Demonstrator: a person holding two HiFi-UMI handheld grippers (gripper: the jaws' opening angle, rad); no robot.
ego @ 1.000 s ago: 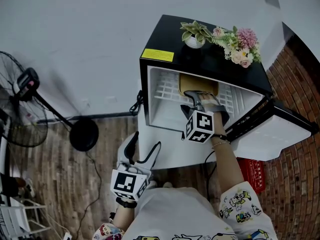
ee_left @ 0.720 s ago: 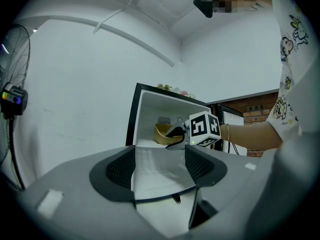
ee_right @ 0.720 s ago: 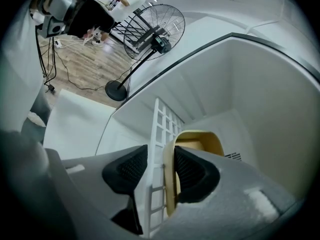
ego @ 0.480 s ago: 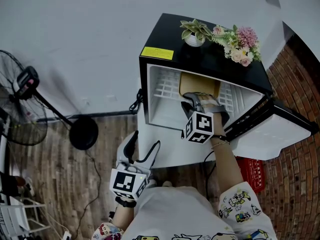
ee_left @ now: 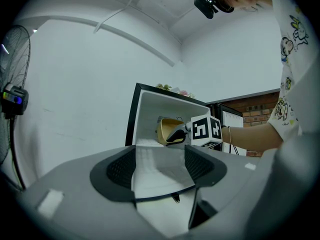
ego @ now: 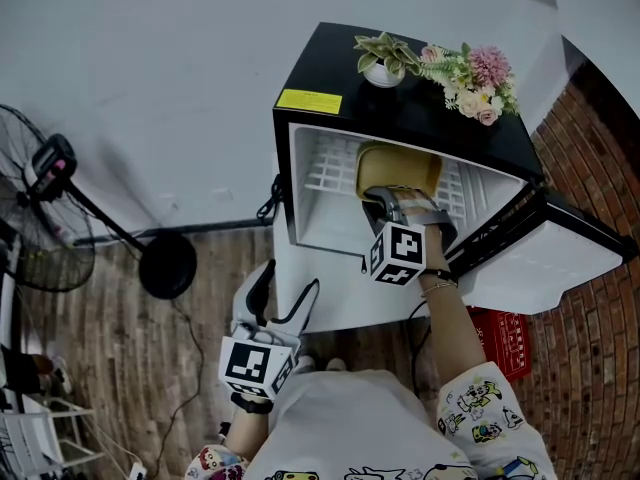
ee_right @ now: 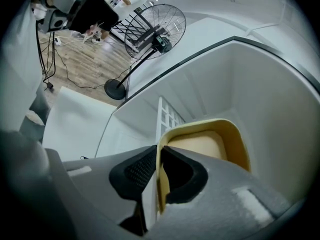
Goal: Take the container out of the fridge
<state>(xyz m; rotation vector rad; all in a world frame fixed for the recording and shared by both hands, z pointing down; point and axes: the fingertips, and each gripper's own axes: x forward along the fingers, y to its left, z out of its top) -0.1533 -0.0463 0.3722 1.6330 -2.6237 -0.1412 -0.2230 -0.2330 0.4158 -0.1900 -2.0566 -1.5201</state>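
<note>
Illegible label [ego: 309, 101] on fridge [ego: 400, 108]; right hand-held gripper [ee_right: 158, 156] just closed onto container [ee_right: 235, 139] rim; left hand-held gripper [ee_left: 160, 159] wide, empty.

The fridge [ego: 330, 68] looks glossy, the container [ego: 398, 168] smooth matt plastic, the floor [ego: 100, 348] wooden.

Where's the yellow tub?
In the head view, the tub is inside the open fridge, over the wire shelf; the right gripper's jaws have just been closing on its wall.
</note>
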